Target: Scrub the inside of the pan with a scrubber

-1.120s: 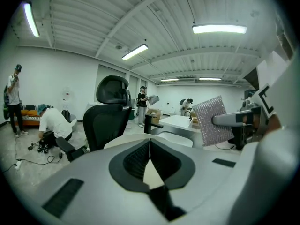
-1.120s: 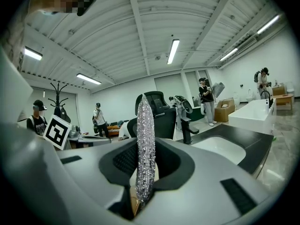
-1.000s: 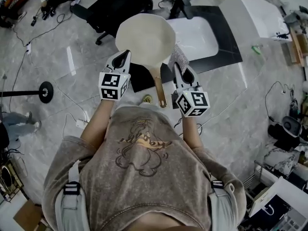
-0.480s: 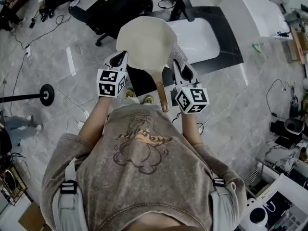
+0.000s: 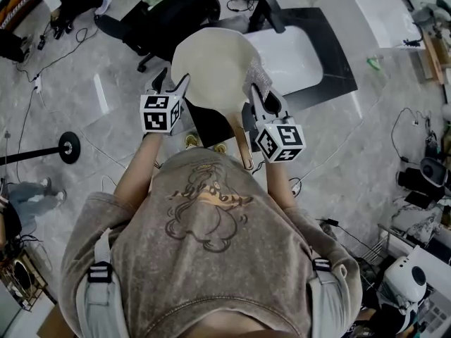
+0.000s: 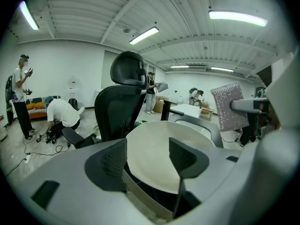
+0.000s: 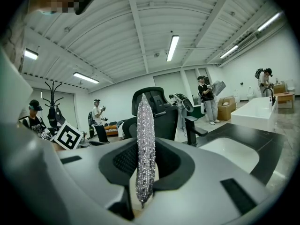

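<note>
A cream pan [image 5: 211, 62] with a long brown handle [image 5: 239, 143] sits in front of me, tilted up. In the left gripper view the pan [image 6: 154, 153] has its rim between the jaws of my left gripper [image 6: 147, 161]. Those jaws are opening and stand wide, with the pads off the rim. In the head view the left gripper [image 5: 173, 82] is at the pan's left edge. My right gripper [image 5: 257, 96] is shut on a silvery scrubber [image 5: 258, 76] at the pan's right edge. The right gripper view has the scrubber [image 7: 145, 149] edge-on between the jaws.
Behind the pan lies a black counter [image 5: 338, 69] with a white sink [image 5: 292, 51]. A black office chair [image 5: 176, 9] stands at the far left of it, a white tub [image 5: 377, 16] at the far right. Cables and a round stand base [image 5: 69, 146] lie on the floor. People stand in the background.
My left gripper's jaws have spread apart and let go of the pan's rim. Both grippers and the pan have shifted slightly away from me.
</note>
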`<state>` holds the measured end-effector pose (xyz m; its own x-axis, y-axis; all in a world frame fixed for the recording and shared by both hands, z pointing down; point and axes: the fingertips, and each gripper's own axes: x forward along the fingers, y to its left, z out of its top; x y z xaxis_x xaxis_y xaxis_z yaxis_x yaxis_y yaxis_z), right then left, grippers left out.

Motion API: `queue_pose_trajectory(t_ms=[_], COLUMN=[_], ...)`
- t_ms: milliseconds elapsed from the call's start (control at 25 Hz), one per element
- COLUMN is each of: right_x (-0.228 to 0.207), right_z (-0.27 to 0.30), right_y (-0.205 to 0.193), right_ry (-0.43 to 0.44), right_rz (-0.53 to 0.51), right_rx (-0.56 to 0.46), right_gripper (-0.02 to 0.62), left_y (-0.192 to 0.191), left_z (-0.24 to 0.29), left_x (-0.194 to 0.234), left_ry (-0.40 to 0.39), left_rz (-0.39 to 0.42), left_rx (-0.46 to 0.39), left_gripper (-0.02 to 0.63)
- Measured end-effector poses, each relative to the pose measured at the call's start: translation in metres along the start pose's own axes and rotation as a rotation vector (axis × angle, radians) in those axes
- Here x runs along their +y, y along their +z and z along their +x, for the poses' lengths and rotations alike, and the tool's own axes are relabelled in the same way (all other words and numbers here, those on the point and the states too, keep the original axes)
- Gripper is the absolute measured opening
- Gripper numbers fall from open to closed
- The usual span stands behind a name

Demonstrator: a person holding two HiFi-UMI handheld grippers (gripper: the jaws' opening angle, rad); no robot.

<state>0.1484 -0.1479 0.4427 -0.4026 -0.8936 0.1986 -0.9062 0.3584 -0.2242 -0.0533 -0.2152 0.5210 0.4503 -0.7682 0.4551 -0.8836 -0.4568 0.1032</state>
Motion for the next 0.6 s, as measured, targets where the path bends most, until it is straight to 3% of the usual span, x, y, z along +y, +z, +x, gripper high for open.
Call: queue_pose_trajectory(t_ms=[400, 600], right_x=[0.003, 0.006], right_z=[0.026, 0.037], right_y=[-0.002, -0.011], right_ry=[0.010, 0.025], right_rz=[0.006, 0.009], right_rx=[0.019, 0.049], right_gripper=[0.078, 0.078], left_y=[-0.032, -0.053], left_z=[0.039, 0.054], left_x=[0.042, 0.050], left_ry=[0.031, 0.020], left_rz=[-0.080, -0.076], left_rx=[0.130, 0.202], left_gripper=[0.272, 0.215])
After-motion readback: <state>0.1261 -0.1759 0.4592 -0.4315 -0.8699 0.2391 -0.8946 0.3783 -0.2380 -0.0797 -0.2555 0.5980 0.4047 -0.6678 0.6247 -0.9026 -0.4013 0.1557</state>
